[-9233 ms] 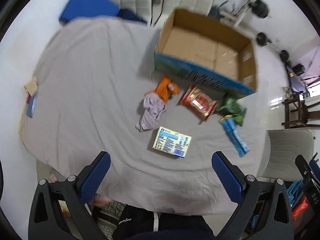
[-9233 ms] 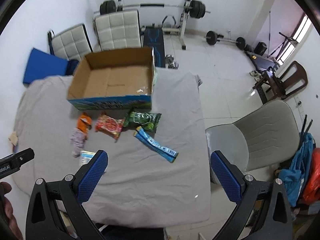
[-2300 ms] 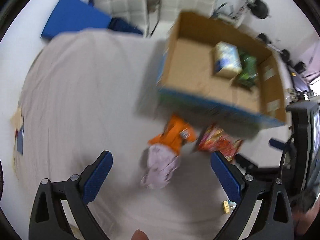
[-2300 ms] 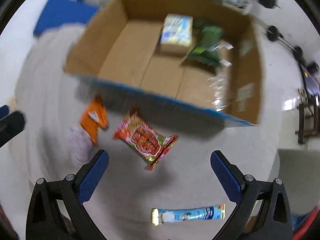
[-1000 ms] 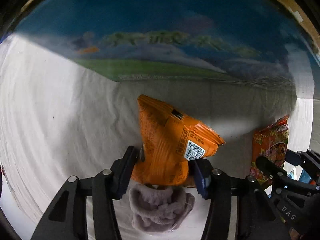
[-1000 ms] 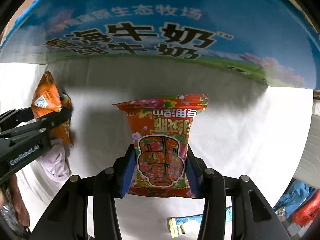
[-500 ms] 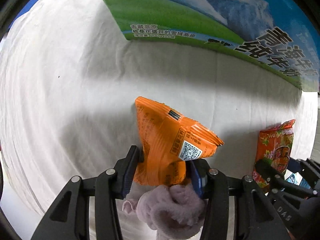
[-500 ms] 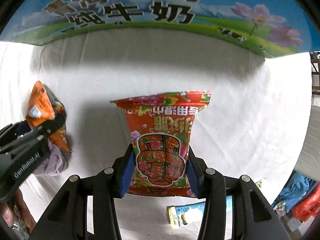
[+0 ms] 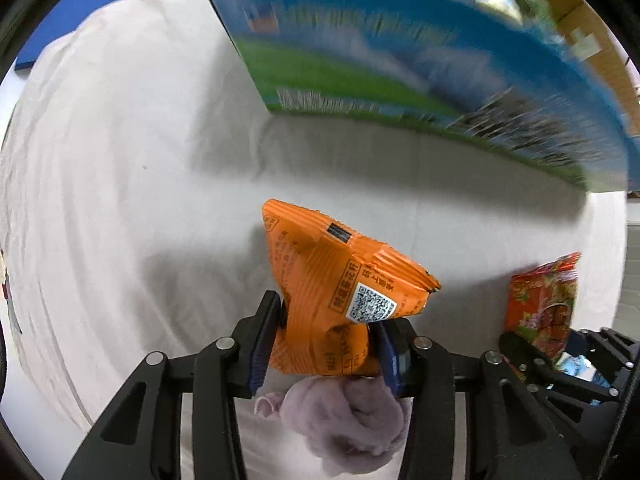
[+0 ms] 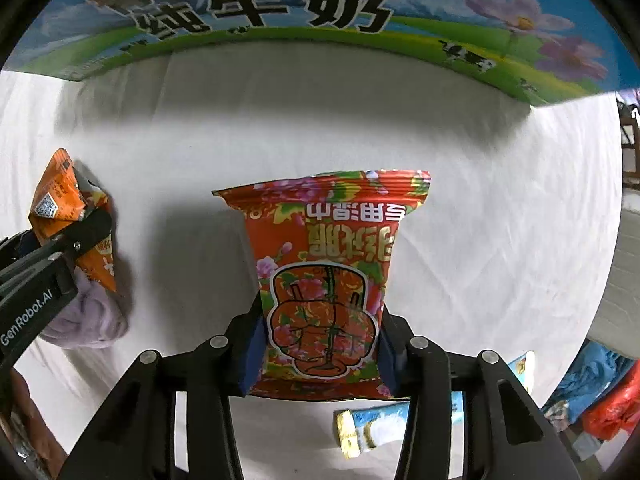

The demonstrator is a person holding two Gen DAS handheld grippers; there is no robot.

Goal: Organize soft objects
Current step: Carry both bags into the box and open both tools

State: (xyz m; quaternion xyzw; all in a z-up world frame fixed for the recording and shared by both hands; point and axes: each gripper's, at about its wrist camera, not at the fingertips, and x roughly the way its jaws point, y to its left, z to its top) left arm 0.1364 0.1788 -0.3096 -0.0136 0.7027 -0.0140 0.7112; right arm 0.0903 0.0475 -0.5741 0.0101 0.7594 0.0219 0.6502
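Note:
My left gripper point(image 9: 326, 344) is shut on an orange snack packet point(image 9: 336, 284) and holds it above the grey cloth. A lilac soft cloth bundle point(image 9: 352, 420) lies just below it. My right gripper point(image 10: 320, 352) is shut on a red flowered snack packet point(image 10: 328, 264), also lifted off the cloth. The cardboard box point(image 9: 400, 60) with its blue and green printed side point(image 10: 320, 12) stands just ahead of both. The orange packet point(image 10: 68, 208) and the lilac bundle point(image 10: 88, 320) show at the left of the right wrist view. The red packet point(image 9: 540, 312) shows at the right of the left wrist view.
A blue tube-shaped packet point(image 10: 396, 424) lies on the cloth behind my right gripper. The grey cloth point(image 9: 120, 200) covers the table. A blue mat point(image 9: 92, 12) lies beyond the table's far left edge. Blue and red bags point(image 10: 600, 392) are at the right.
Both grippers have risen with their packets and the left one has moved toward the box. The lilac bundle has stayed on the cloth.

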